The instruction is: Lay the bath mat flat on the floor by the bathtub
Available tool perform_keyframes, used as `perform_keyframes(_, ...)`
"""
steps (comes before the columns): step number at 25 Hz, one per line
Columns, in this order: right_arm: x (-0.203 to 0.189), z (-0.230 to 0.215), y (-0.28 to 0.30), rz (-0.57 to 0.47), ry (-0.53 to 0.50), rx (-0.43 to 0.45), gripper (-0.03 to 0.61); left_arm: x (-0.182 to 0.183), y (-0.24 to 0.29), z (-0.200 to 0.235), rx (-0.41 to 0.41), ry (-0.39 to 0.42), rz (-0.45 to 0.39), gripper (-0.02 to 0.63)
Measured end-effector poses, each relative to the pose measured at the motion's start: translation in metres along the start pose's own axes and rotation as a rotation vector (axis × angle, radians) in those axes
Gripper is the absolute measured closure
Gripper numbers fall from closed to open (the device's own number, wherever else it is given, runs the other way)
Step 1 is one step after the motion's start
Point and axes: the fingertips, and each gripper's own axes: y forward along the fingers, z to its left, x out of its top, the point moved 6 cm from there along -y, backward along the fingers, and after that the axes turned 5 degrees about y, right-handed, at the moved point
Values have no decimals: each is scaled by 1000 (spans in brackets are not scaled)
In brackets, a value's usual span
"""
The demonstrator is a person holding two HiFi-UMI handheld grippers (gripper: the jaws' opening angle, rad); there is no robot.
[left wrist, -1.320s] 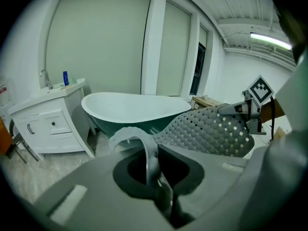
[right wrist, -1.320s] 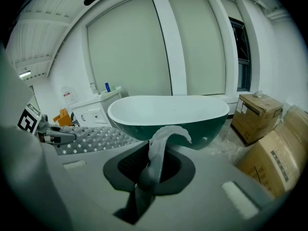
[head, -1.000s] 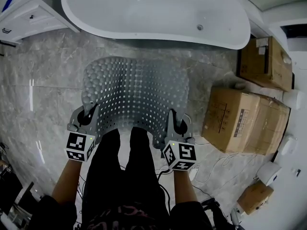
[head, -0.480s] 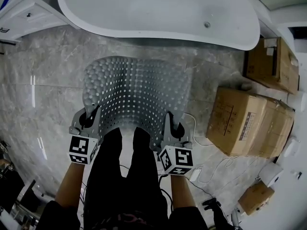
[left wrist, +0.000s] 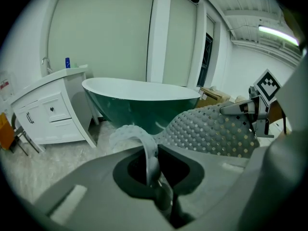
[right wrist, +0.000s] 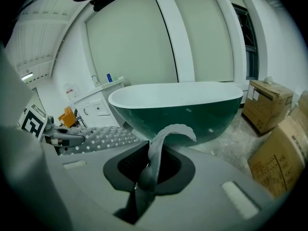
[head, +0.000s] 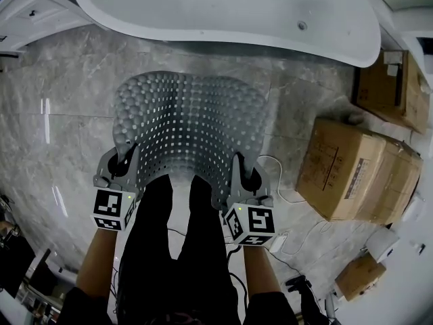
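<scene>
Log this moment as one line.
bath mat: arched, near edge lifted, not flat | left claw: shut on near-left corner | right claw: shut on near-right corner | bathtub: beyond far edge

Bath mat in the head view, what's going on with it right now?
A person by the bathtub holds the bath mat by its near corners, one pinched in the left gripper, the other in the right gripper, both shut on it. The mat arches out over the floor toward the tub, not flat yet. To the right sit cardboard boxes.
</scene>
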Motion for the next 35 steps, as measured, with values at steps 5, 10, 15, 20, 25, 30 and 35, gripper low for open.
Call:
perform_keyframes(5, -12, -5, 18, 14, 8, 7, 526, -13, 19, 6, 18, -21, -3, 587)
perform_keyframes(10, -21, -17, 34, 31, -7, 16, 526, -20, 44, 5, 11, -19, -2, 587)
perform_keyframes(15, -30, -25, 49, 43, 4, 11, 528, -27, 64, 6, 2, -20, -1, 587)
perform_keyframes(20, -39, -33, 64, 53, 13, 6, 529, -37, 84, 5, -7, -37, 3, 587)
perform_keyframes(25, -47, -40, 80, 64, 25, 9, 529, -47, 99, 4, -7, -53, 14, 587)
perform_keyframes(30, -58, -46, 93, 78, 20, 13, 529, -57, 114, 5, -18, -53, 18, 587)
perform_keyframes(35, -71, -53, 108, 92, 32, 18, 529, -71, 132, 8, -37, -34, 34, 587)
